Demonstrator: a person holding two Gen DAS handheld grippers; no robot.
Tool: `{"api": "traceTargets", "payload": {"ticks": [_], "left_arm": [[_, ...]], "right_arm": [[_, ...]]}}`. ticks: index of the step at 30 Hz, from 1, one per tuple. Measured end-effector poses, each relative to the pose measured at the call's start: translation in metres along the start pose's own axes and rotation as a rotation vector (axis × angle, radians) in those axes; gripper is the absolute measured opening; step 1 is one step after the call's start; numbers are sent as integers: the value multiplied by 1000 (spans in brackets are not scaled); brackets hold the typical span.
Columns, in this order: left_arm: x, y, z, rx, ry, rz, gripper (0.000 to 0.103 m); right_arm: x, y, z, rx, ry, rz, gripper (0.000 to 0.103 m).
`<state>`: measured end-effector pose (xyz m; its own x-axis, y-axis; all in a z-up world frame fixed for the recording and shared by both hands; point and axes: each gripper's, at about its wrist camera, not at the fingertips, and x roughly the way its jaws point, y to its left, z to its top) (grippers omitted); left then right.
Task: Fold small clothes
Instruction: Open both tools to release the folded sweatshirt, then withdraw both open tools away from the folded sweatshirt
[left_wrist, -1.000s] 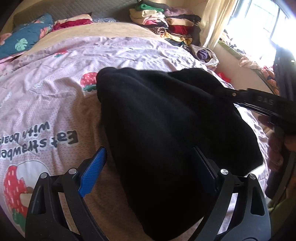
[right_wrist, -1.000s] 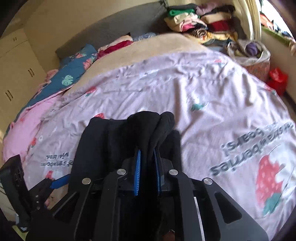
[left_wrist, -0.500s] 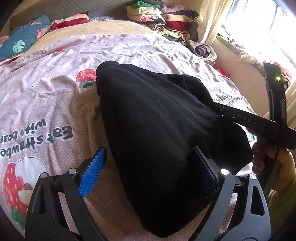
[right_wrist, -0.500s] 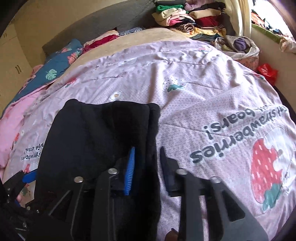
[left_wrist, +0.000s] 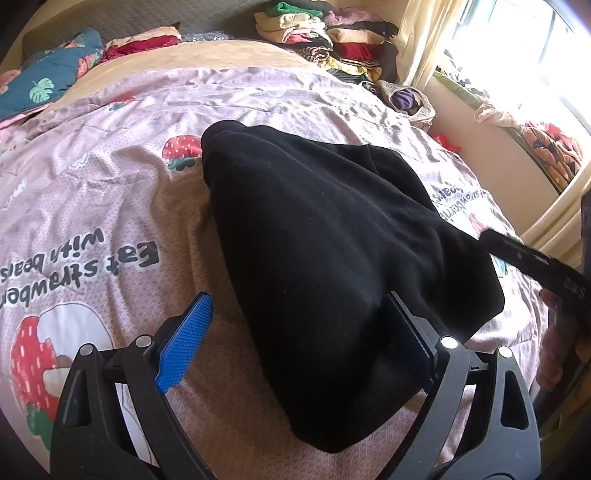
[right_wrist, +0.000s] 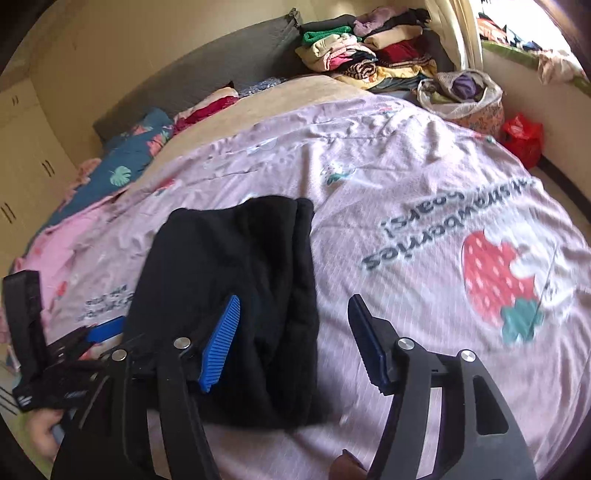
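Observation:
A black garment (left_wrist: 325, 240) lies folded on the pink strawberry bedspread (left_wrist: 110, 184). My left gripper (left_wrist: 299, 332) stands open wide over its near end: the blue left pad (left_wrist: 188, 332) hangs over bare bedspread and the right pad (left_wrist: 406, 332) over the cloth. In the right wrist view, the garment (right_wrist: 229, 266) lies at lower left. My right gripper (right_wrist: 293, 343) has its jaws opening over the garment's right edge. Neither pad presses the cloth. The left gripper's blue pad (right_wrist: 105, 328) shows at the far left.
Folded clothes are stacked (right_wrist: 369, 51) at the head of the bed beside a full cloth basket (right_wrist: 465, 92) and a red bag (right_wrist: 524, 136). Blue floral pillows (right_wrist: 125, 166) lie at back left. Bare bedspread (right_wrist: 424, 206) stretches to the right of the garment.
My right gripper let go of the bunched black fold, spread its jaws and drew back to the right. The garment now lies flat. The left gripper stayed put.

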<state>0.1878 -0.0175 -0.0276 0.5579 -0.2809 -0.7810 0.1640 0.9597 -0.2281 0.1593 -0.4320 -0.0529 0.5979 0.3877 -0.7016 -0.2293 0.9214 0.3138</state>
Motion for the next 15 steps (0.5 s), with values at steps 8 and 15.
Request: {"api": "traceTargets", "payload": {"ticks": [8,15], "left_arm": [[-7,2,-5,7,-2,16,89],[-17,2,-8,-14,2,-19,93]], "right_arm": [[13,-21,-24,106,101,-89,60],[-2,-13,-31,67,48,-117,68]]}}
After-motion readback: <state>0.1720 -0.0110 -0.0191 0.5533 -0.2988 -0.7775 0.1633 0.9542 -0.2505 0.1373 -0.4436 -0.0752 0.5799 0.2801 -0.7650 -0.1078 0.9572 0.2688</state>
